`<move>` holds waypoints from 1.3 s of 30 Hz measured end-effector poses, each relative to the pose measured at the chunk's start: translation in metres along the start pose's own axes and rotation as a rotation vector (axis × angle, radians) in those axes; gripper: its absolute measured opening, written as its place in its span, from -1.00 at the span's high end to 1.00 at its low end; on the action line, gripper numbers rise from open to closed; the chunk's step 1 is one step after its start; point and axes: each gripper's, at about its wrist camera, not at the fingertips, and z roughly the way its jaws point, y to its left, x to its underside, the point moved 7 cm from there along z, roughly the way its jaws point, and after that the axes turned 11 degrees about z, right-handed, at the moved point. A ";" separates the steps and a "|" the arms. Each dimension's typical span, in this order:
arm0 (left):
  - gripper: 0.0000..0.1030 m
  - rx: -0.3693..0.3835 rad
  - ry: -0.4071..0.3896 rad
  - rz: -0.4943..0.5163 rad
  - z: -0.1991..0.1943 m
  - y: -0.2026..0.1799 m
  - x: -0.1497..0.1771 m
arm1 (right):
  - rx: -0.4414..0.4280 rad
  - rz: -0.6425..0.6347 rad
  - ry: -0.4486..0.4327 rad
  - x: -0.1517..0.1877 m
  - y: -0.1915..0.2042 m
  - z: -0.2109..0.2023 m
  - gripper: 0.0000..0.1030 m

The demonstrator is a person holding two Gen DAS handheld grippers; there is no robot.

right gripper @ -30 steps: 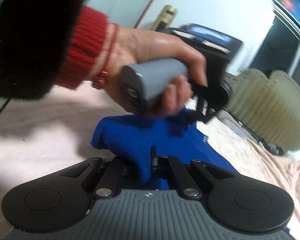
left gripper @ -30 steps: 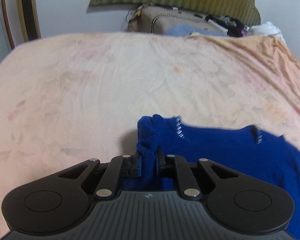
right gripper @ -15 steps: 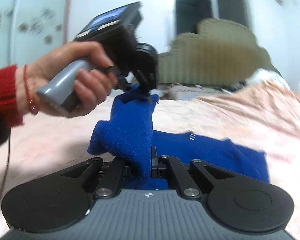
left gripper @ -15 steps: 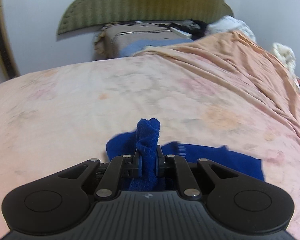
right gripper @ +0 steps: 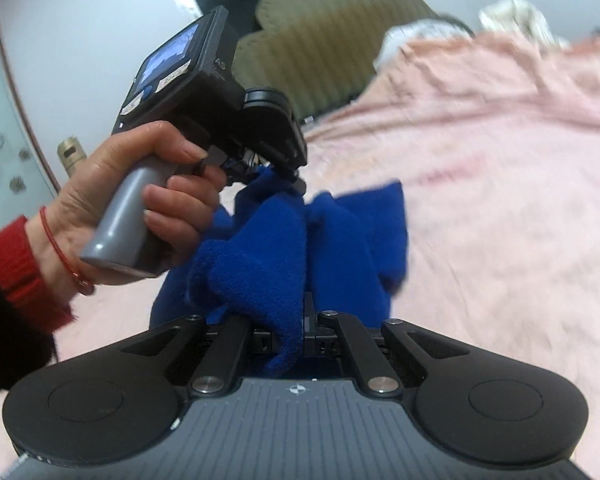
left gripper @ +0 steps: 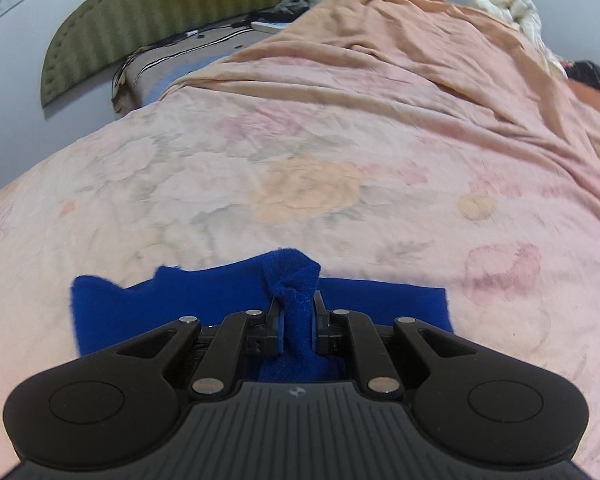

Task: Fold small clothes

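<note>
A: Wide stretch of pink floral bedspread lies ahead of the left gripper, rumpled folds only toward the far right.

B: And the blue garment? Fuzzy knit, partly flat on the bed, one bunch pinched tight in the left gripper.

A: The right gripper clamps another thick fold, cloth draped between both tools, the left hand just beside it.

Both grippers have carried the blue garment farther across the bedspread.
</note>
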 end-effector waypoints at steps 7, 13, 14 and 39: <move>0.79 0.070 -0.075 0.018 -0.004 -0.020 -0.013 | -0.029 0.136 0.065 0.009 -0.026 -0.002 0.68; 0.35 0.164 -0.116 -0.097 -0.023 0.002 -0.024 | -0.085 0.243 0.099 0.010 -0.040 0.000 0.45; -0.25 0.187 -0.127 -0.123 -0.028 0.008 -0.027 | -0.096 0.253 0.101 0.010 -0.040 0.001 0.41; -0.86 -0.170 -0.132 0.003 -0.111 0.072 0.165 | -0.195 0.469 0.073 0.005 -0.066 -0.002 0.78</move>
